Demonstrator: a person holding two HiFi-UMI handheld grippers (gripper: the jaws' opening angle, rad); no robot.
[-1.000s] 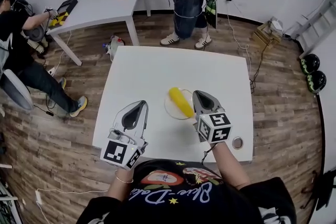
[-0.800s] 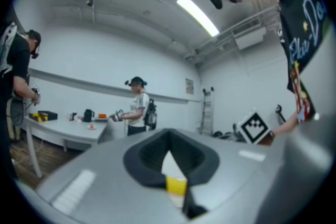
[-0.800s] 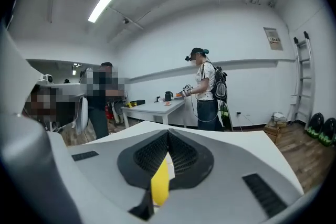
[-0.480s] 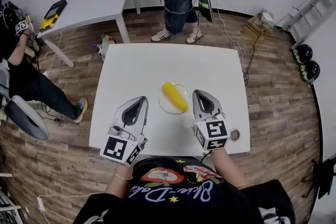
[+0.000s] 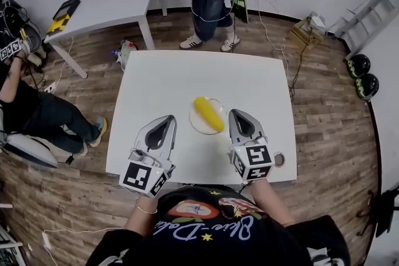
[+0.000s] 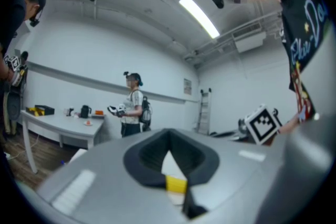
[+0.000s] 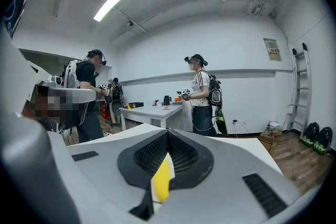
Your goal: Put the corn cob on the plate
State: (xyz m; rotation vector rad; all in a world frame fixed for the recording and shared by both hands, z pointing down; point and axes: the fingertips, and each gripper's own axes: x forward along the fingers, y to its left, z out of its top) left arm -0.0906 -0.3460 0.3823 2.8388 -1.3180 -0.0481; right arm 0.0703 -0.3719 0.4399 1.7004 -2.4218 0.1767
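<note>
Across the white square table (image 5: 162,81) little has moved in the last half-second, though the grey right gripper (image 5: 237,114), which lay against the cob a second ago, now sits just clear of the plate's rim, and the seated person in black (image 5: 25,103) at the far left has slumped lower. Both hands hold their tools low over the near edge, pointing away from the body, the grey left gripper (image 5: 166,120) well left of the plate; each has its jaws pressed together on nothing. The round pale plate (image 5: 194,126) lies between them, and the yellow corn cob (image 5: 208,114) rests diagonally on it
</note>
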